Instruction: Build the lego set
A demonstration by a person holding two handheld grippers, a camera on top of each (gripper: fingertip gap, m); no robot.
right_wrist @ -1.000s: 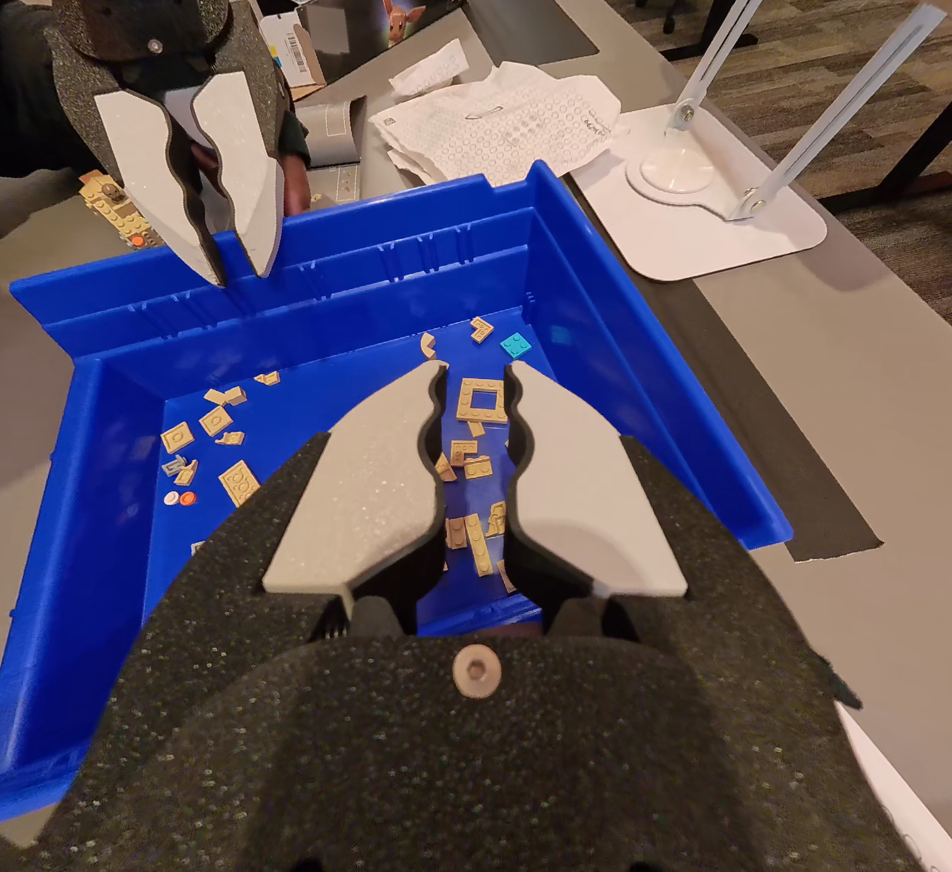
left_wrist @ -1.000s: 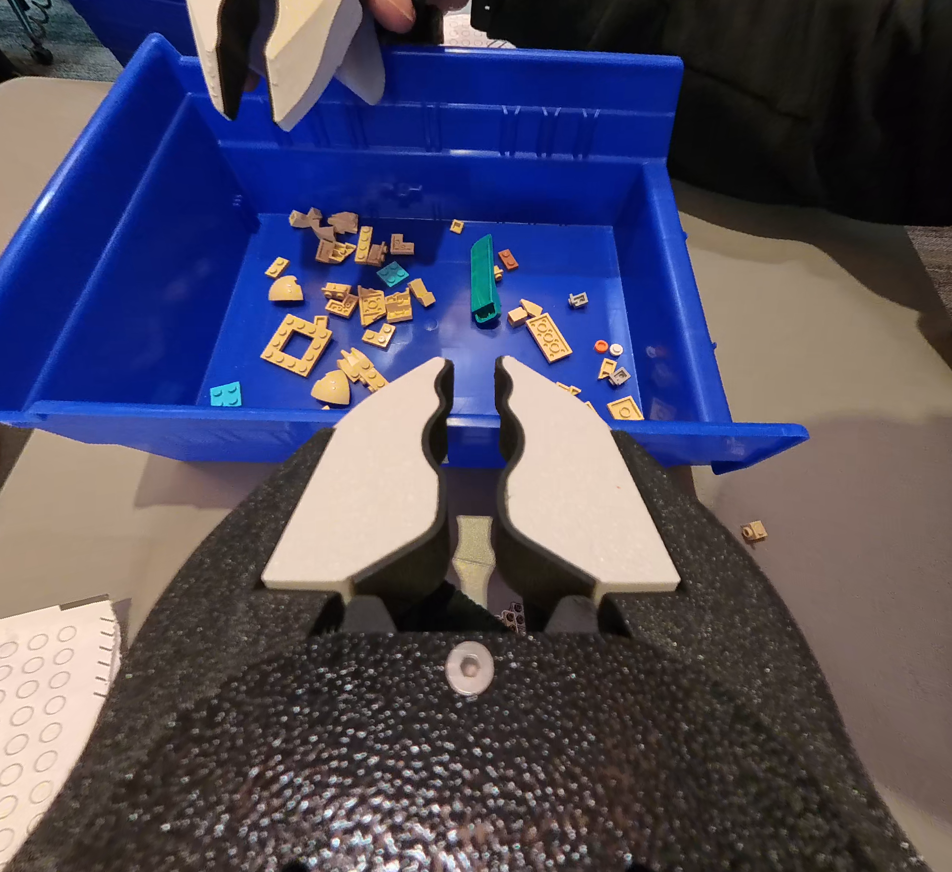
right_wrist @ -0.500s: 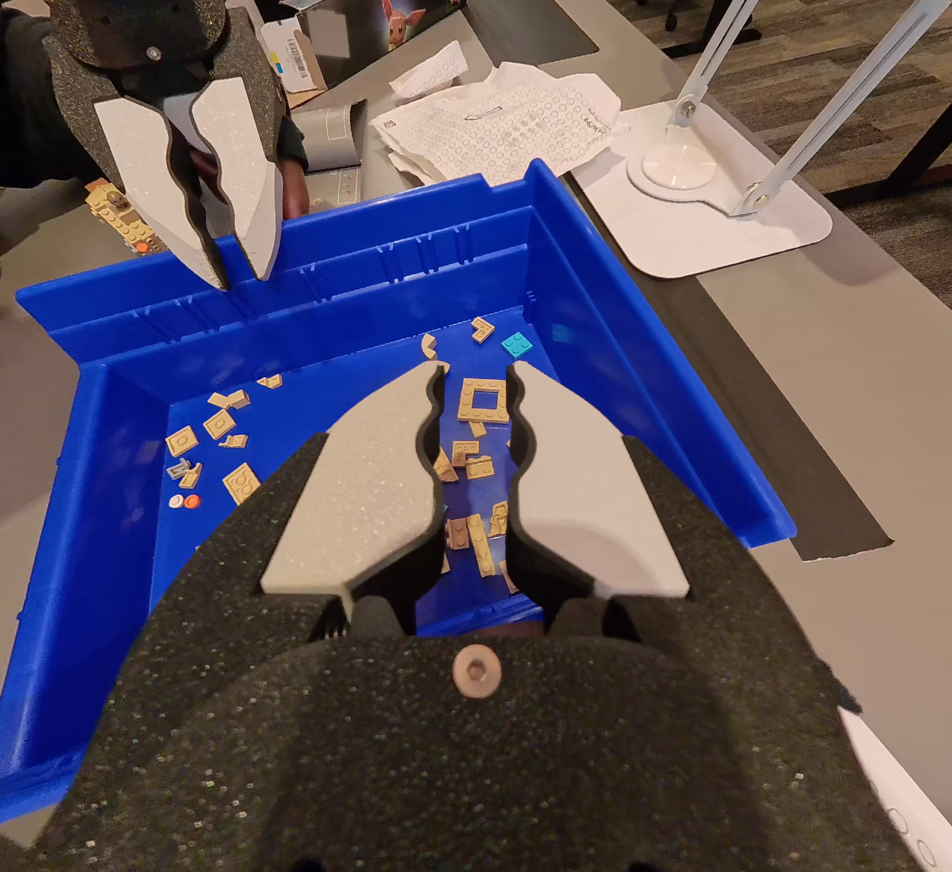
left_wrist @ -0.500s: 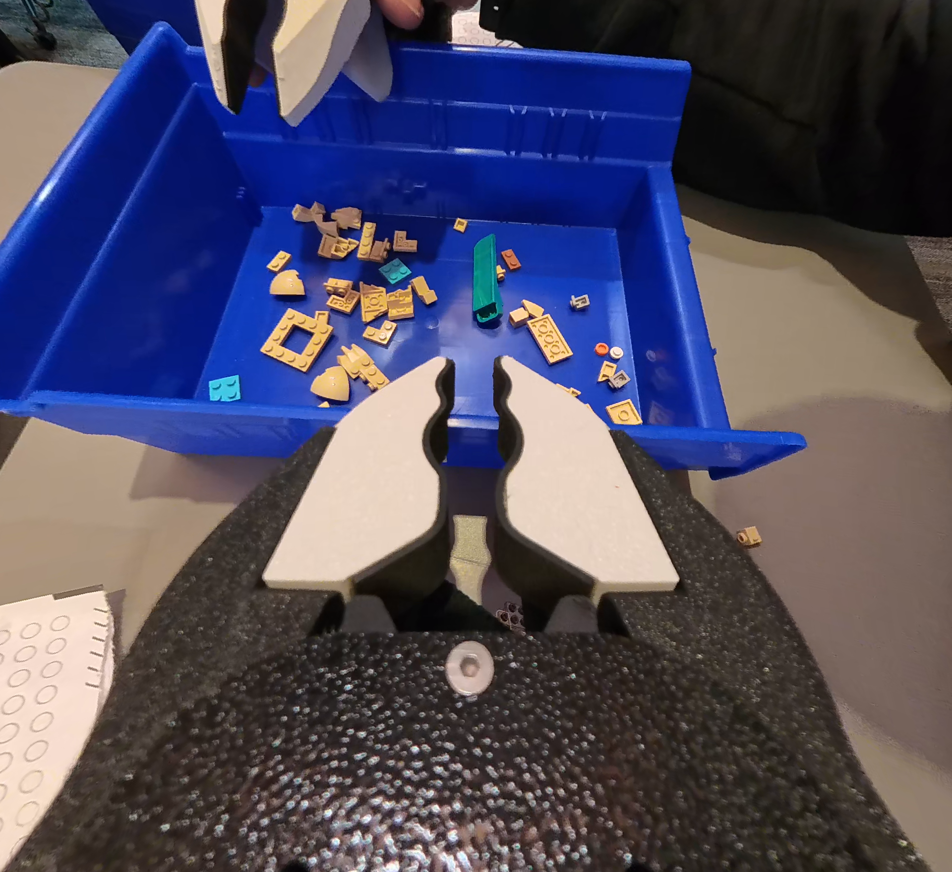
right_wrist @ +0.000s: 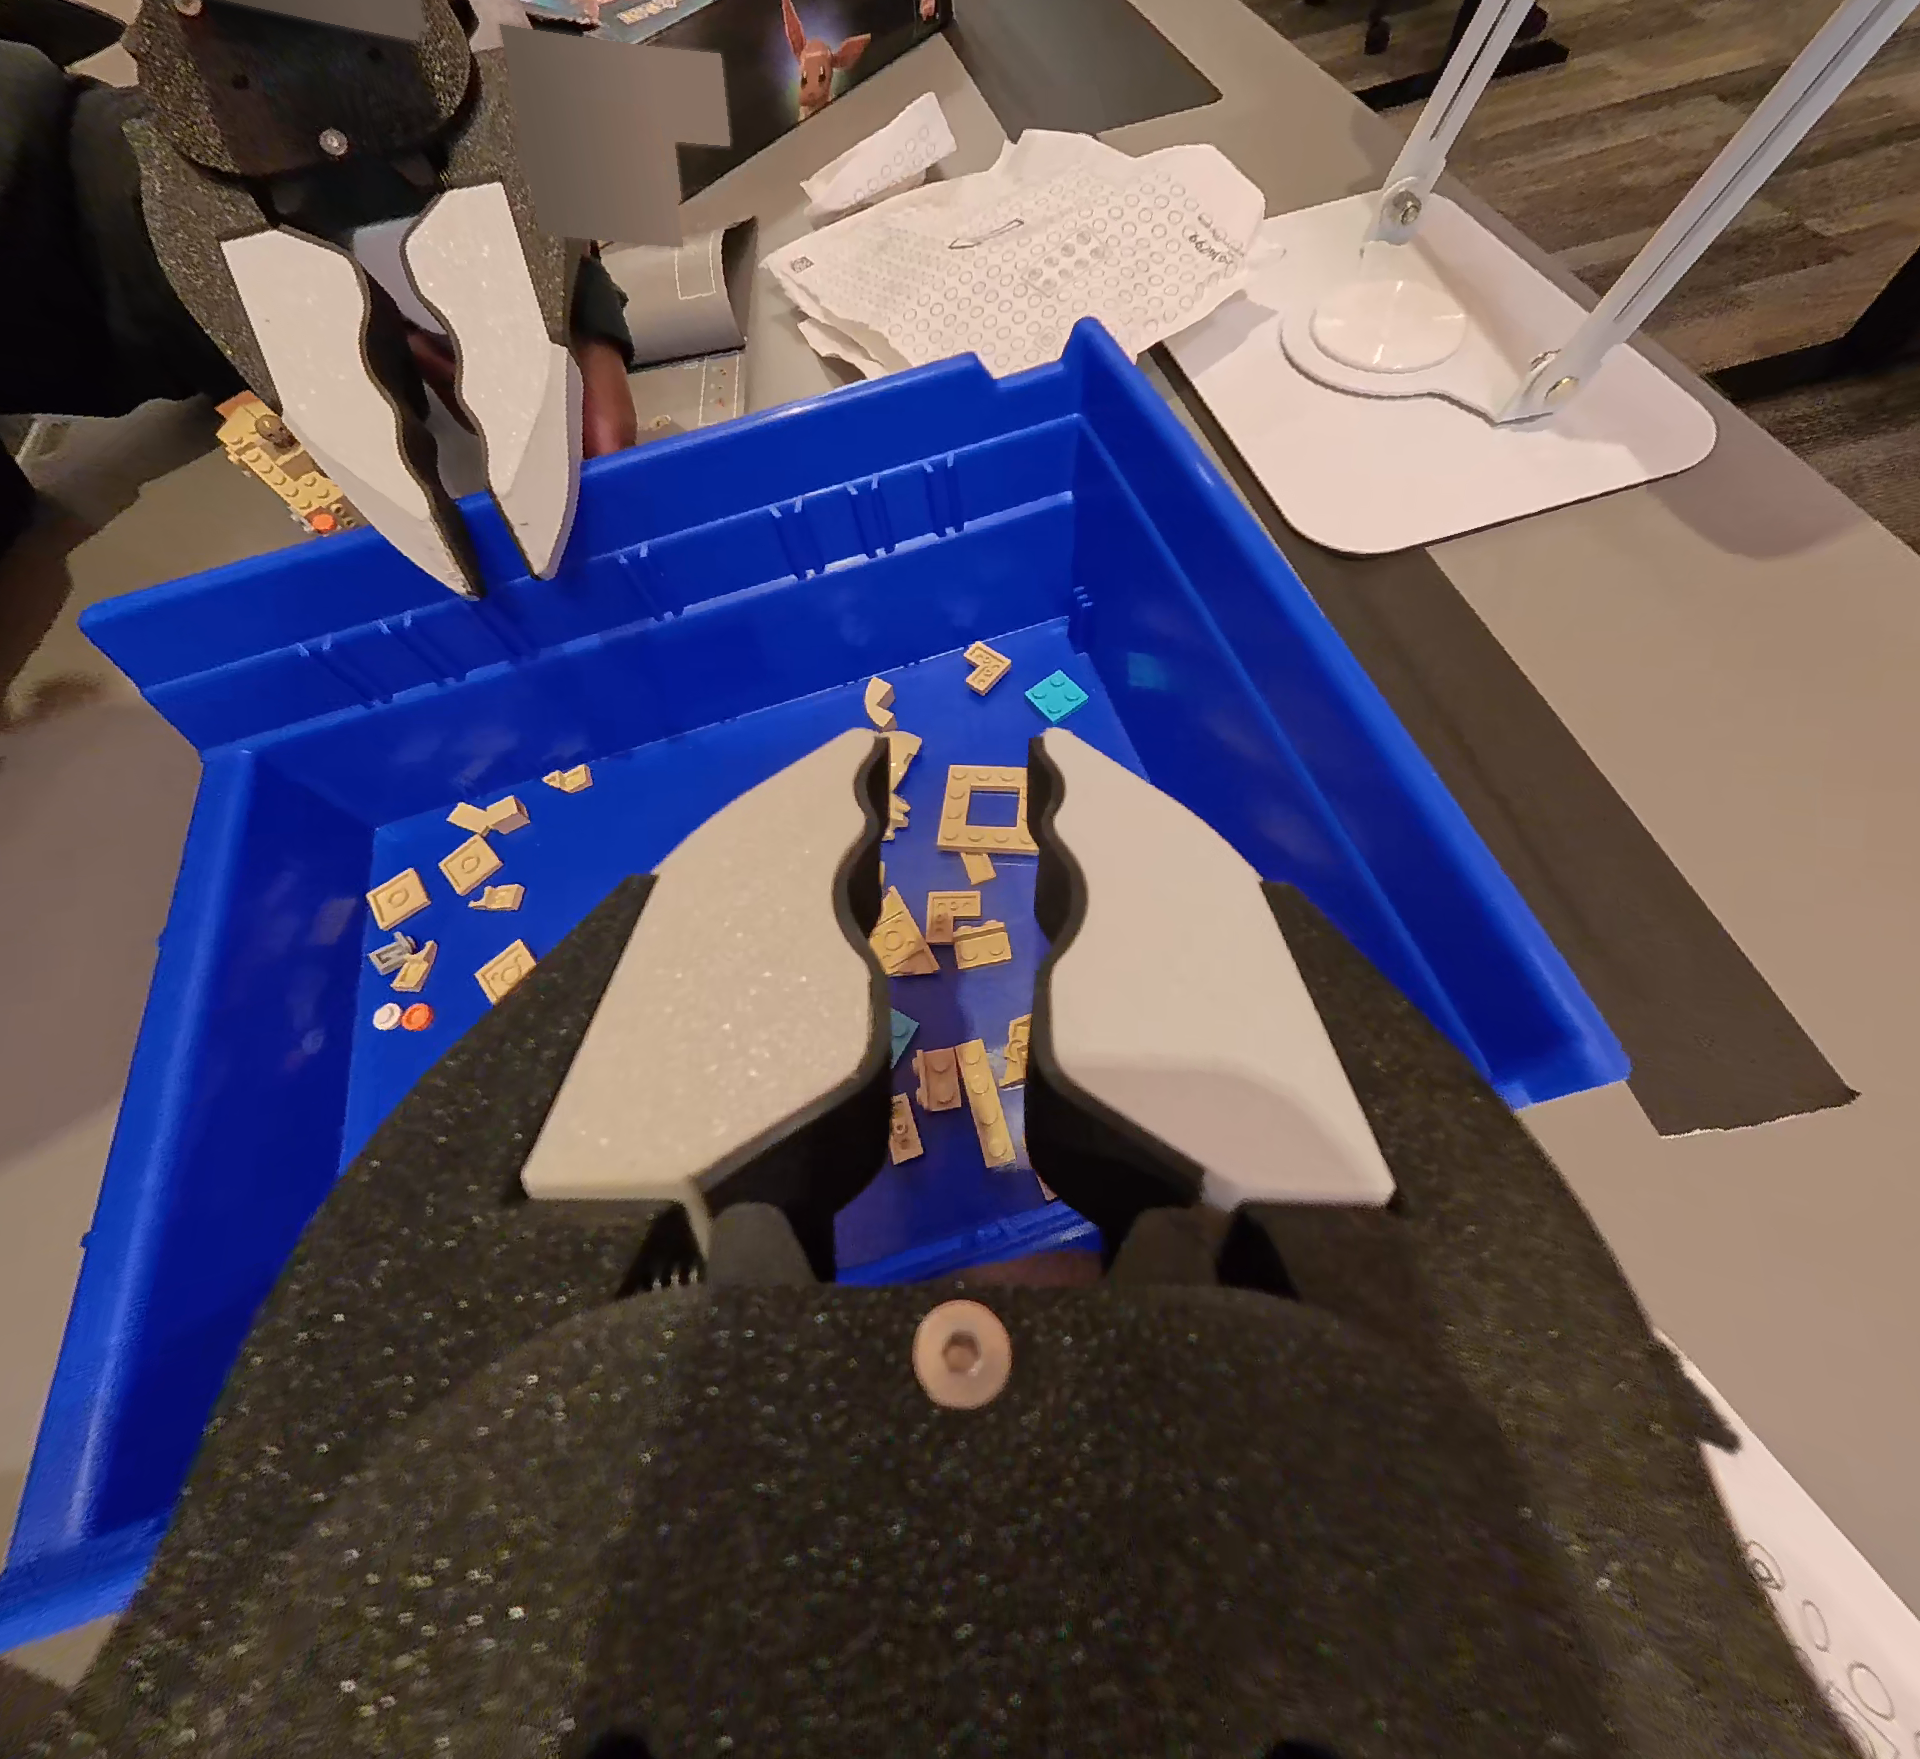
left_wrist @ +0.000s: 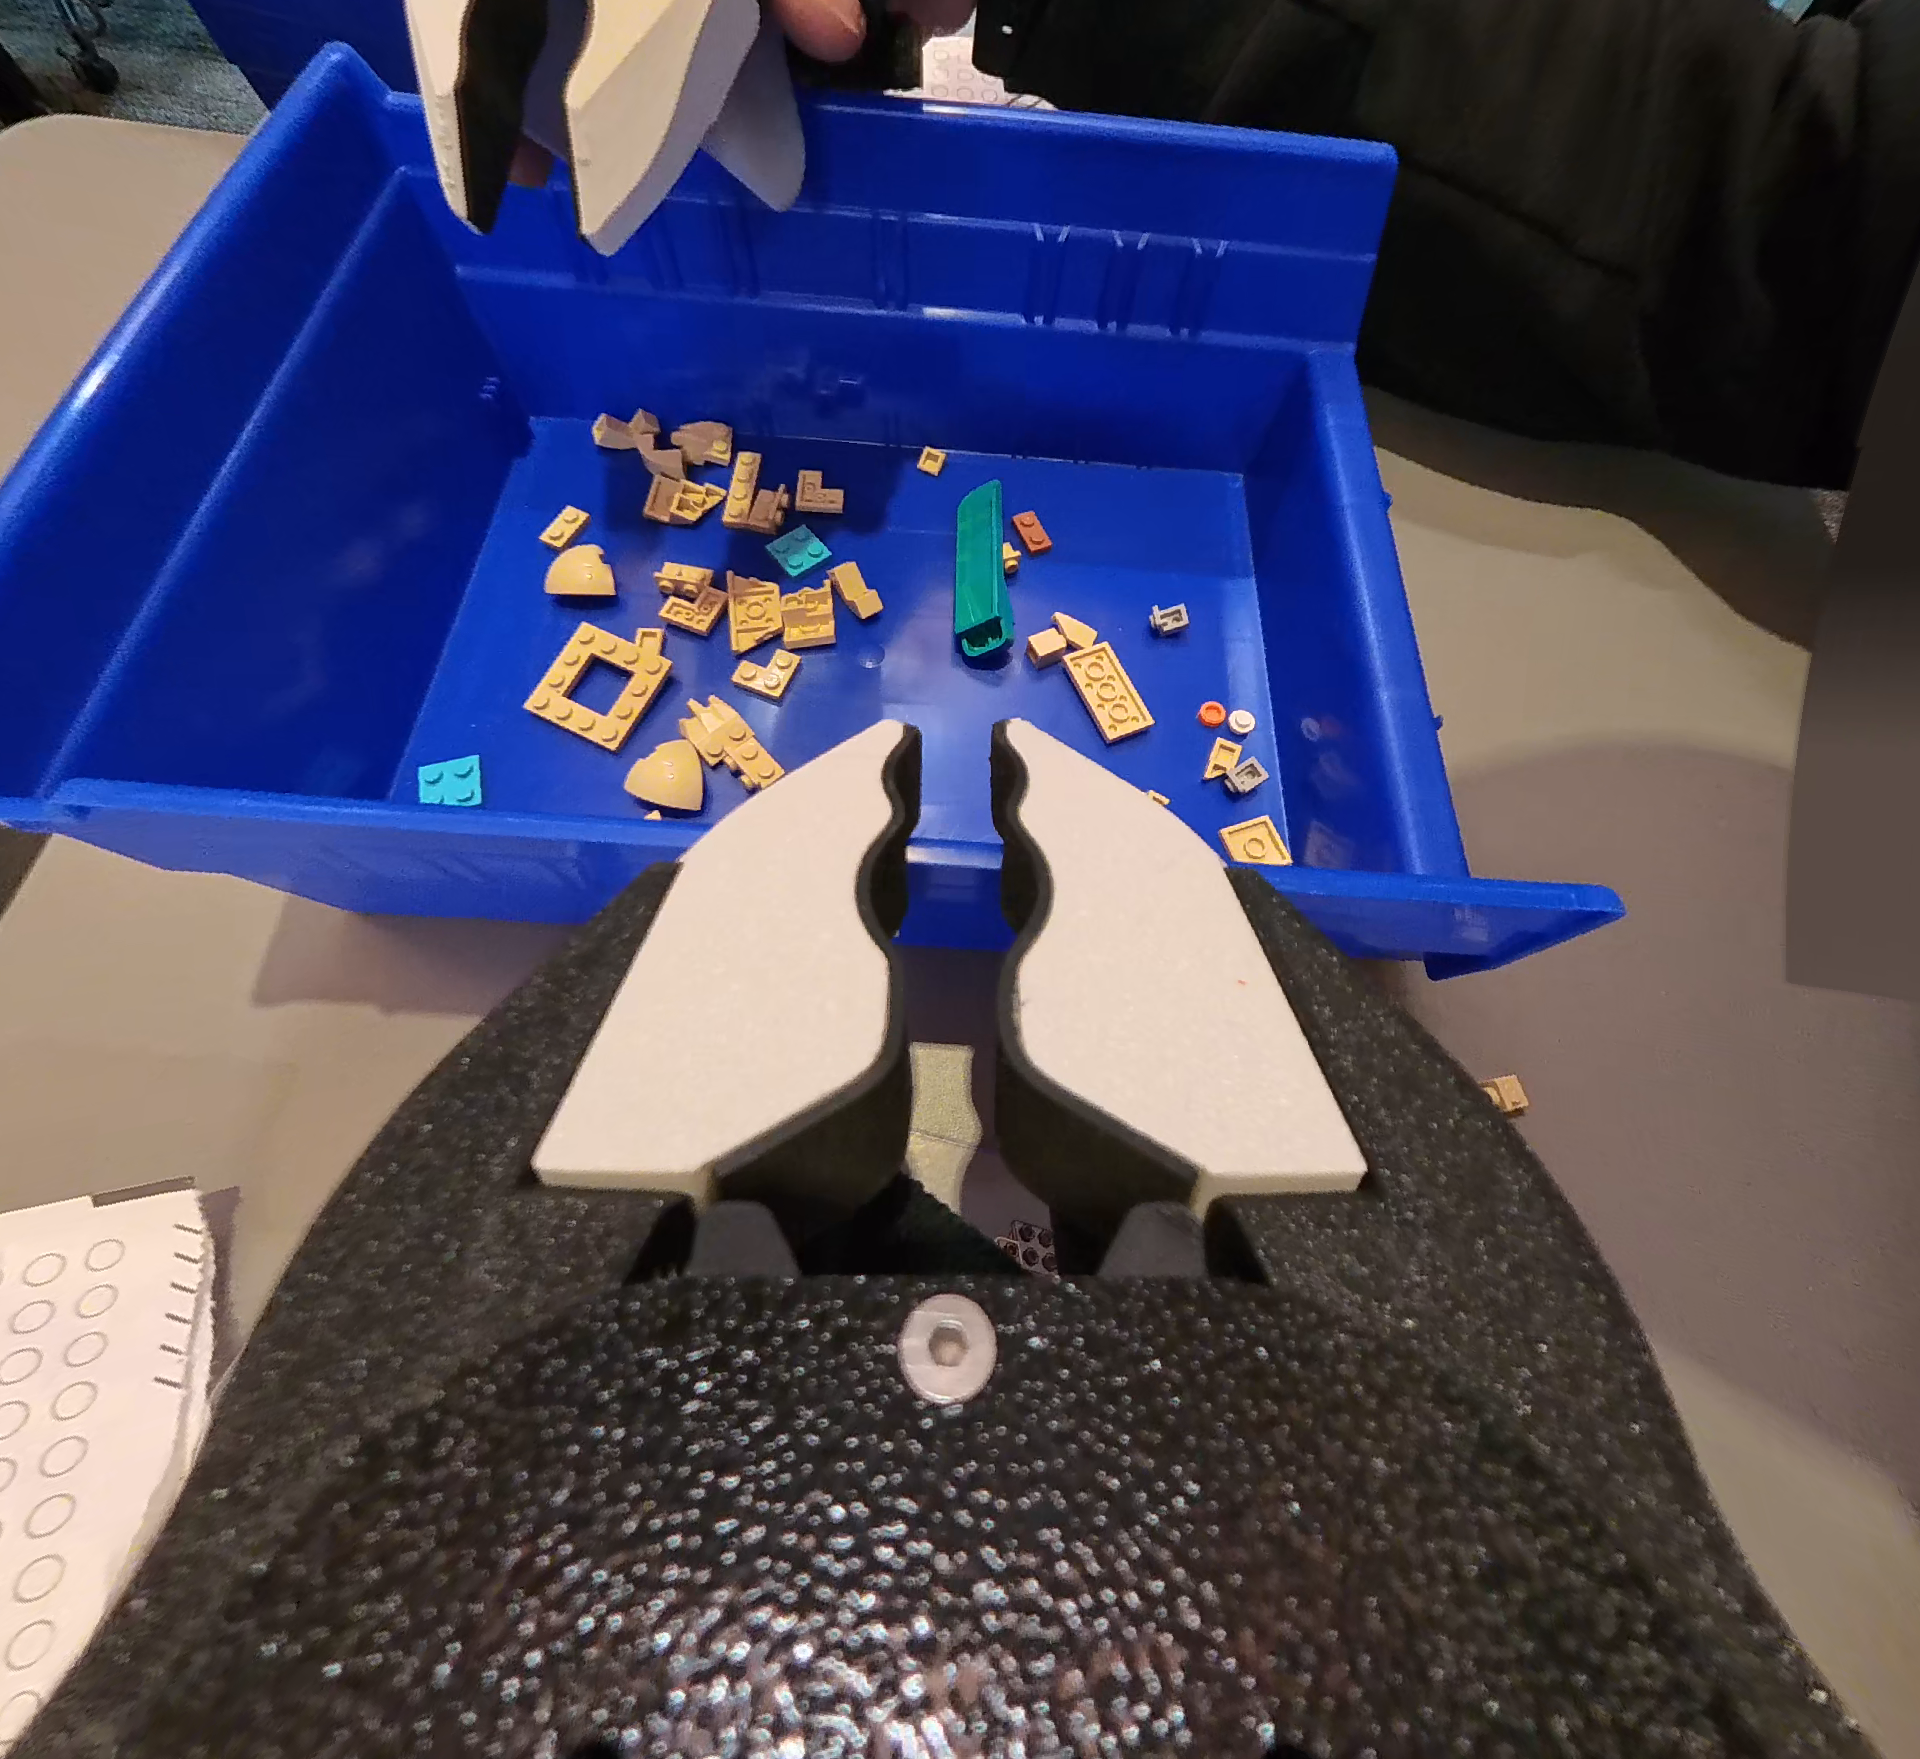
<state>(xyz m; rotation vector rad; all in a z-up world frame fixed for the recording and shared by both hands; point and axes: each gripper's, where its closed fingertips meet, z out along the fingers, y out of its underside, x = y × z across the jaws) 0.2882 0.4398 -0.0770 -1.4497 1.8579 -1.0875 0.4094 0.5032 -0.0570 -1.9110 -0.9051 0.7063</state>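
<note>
Below, loose lego pieces [left_wrist: 748,613] lie scattered on the floor of the blue bin [left_wrist: 260,504] on the counter [left_wrist: 1621,774]. Left gripper [left_wrist: 954,741] and right gripper [right_wrist: 956,748] hover over opposite rims, fingers parted, grasping nothing.

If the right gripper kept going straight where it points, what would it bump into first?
Probably the loose tan pieces on the blue bin floor, since the right gripper hangs open above them. Depth is hard to judge.
</note>
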